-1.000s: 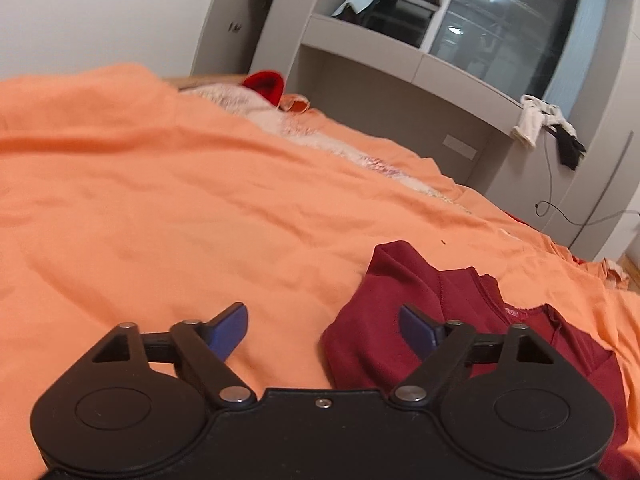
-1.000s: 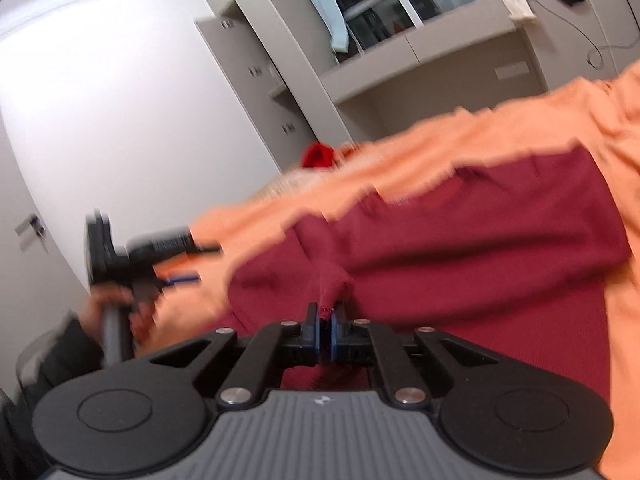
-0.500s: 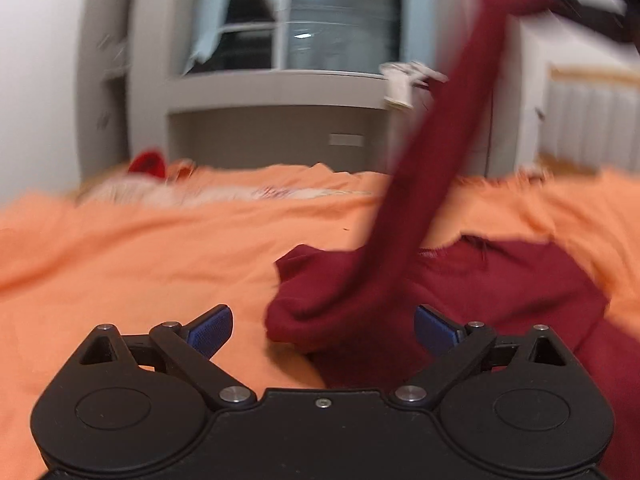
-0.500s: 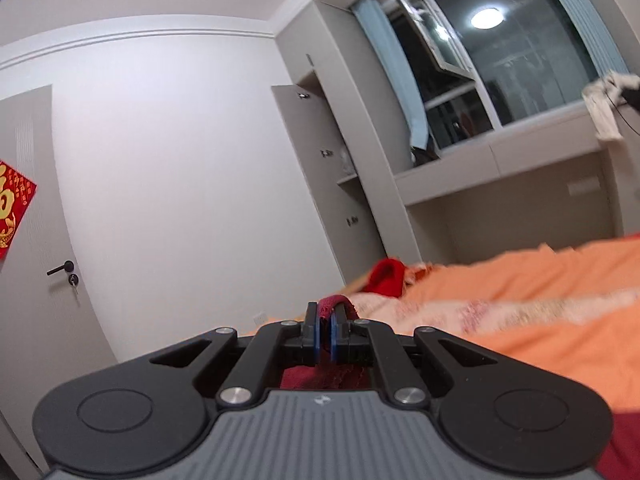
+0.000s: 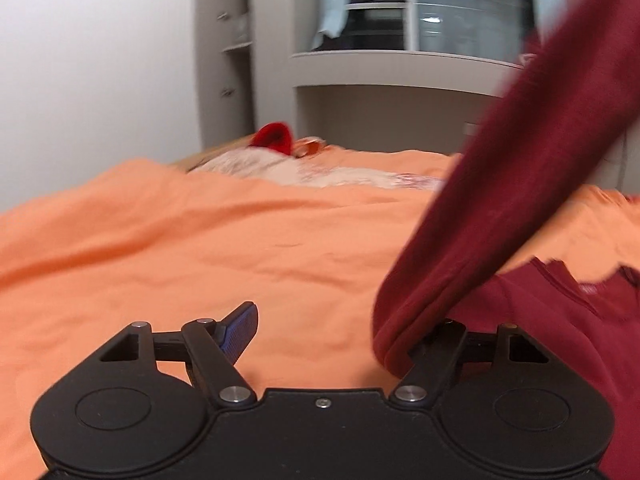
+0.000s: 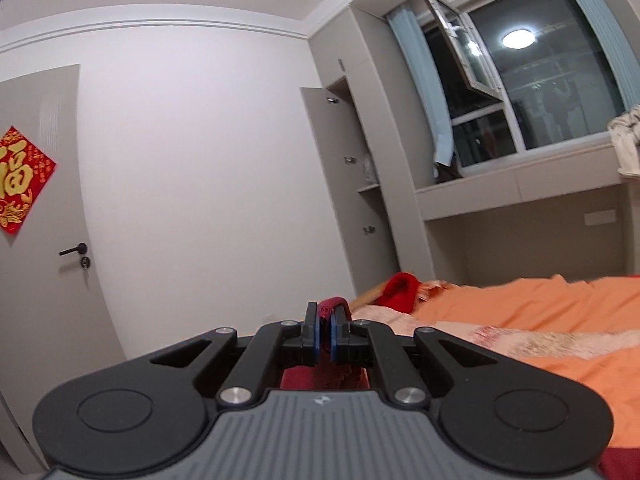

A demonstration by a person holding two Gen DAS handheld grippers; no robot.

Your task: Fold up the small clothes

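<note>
Here the right finger of the left gripper (image 5: 340,330) is hidden behind a blurry sleeve of the dark red shirt (image 5: 520,184). Its jaws have just been closing but stand apart, with nothing pressed between them. The right gripper (image 6: 325,330) is squeezed tight on a fold of the shirt, held up high. The rest of the shirt lies on the orange bedcover (image 5: 200,248), near a window (image 6: 540,92) and a grey door (image 6: 44,240).

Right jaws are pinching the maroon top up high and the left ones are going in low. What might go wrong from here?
Right gripper holds only a thin pinch of the maroon top; it may slip. Left gripper, jaws just narrowing, has one finger hidden behind the fold and could grab doubled layers, or snag the orange bedspread.
</note>
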